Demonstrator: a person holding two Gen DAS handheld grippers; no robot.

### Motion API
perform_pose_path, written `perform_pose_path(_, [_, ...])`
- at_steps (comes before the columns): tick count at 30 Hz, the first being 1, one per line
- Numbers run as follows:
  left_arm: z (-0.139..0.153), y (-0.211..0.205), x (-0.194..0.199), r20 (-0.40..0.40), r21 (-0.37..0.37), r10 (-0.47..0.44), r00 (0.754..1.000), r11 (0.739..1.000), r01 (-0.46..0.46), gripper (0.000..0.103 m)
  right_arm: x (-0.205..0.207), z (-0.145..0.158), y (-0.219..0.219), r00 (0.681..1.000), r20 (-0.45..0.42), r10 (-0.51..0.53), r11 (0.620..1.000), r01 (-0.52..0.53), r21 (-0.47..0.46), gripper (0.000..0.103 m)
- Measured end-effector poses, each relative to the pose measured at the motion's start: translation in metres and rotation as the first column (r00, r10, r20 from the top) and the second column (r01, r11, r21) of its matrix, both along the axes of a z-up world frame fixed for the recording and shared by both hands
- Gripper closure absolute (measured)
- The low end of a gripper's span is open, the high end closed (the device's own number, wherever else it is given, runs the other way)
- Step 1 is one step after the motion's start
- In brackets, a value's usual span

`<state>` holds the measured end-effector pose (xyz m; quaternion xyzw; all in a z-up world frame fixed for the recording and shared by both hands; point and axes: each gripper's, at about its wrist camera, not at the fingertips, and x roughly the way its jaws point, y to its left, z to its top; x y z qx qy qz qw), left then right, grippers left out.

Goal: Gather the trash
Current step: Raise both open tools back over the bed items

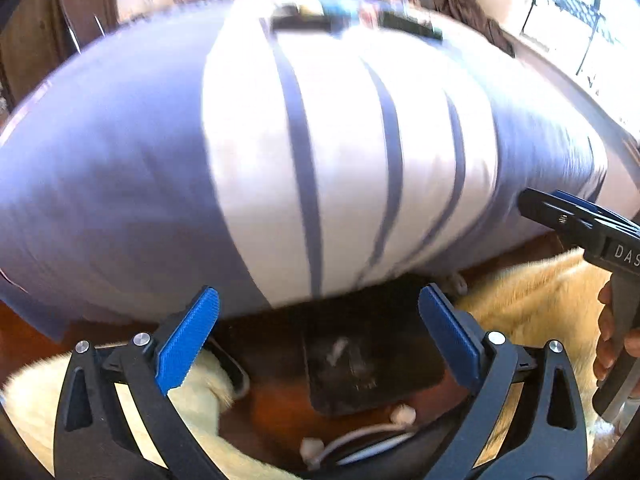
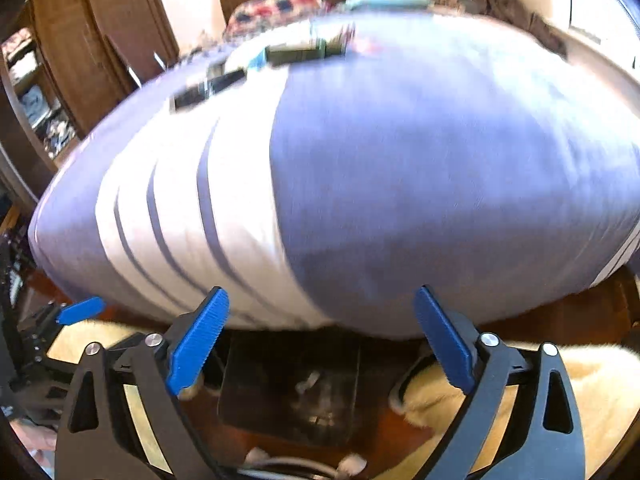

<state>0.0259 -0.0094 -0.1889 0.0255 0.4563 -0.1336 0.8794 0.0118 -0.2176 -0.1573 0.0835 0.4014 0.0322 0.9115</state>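
both jaws spread, empty: left gripper [image 1: 320,340], right gripper [image 2: 322,340] near bed edge; blurred wrappers [image 1: 304,20] far across striped bedcover [image 1: 340,152], nearer left.

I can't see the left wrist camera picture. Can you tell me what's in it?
The left gripper is open and empty, pointing at a bed with a blue-and-white striped cover. Small blurry items lie at its far end. Below are a dark flat tray, white cable and fluffy rug; the right gripper shows at right.
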Motion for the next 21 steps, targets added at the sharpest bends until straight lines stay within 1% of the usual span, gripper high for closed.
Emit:
perform_pose_path(2, [0.018,0.005,0.005,0.045,-0.005,0.014,0.999,1.000,-0.013,0.008,0.003,0.014,-0.003,0.999,0.032,-0.008,1.000,0.009,-0.007,0.005])
perform_pose_path(4, [0.031,0.008,0.014,0.072,-0.002,0.017,0.997,1.000,-0.017,0.008,0.013,0.024,-0.007,0.998,0.053,-0.018,1.000,0.019,-0.015,0.005])
perform_pose_path(7, [0.042,0.008,0.029,0.089,0.017,0.018,0.996,1.000,-0.019,0.008,0.029,0.034,-0.009,0.997,0.070,-0.024,1.000,0.025,-0.011,0.005])
perform_pose_path(10, [0.050,0.004,0.046,0.107,0.030,0.005,0.994,1.000,-0.008,0.008,0.049,0.040,-0.008,0.997,0.081,-0.013,1.000,0.014,-0.005,0.005])
perform_pose_path(14, [0.059,-0.004,0.069,0.123,0.015,0.000,0.992,1.000,-0.002,0.008,0.073,0.042,-0.006,0.995,0.094,-0.015,0.999,0.017,-0.029,0.005])
perform_pose_path(17, [0.066,-0.007,0.093,0.124,0.000,-0.011,0.992,1.000,0.011,0.008,0.092,0.046,-0.011,0.995,0.092,-0.031,0.999,0.033,-0.015,0.005])
perform_pose_path(19, [0.068,-0.014,0.113,0.126,0.007,-0.018,0.992,1.000,0.017,0.008,0.106,0.048,-0.016,0.995,0.088,-0.037,0.999,0.038,-0.003,0.005])
perform_pose_path(21, [0.069,-0.018,0.126,0.131,0.012,-0.032,0.991,0.999,0.031,0.008,0.117,0.050,-0.019,0.996,0.082,-0.030,1.000,0.030,0.010,0.005])
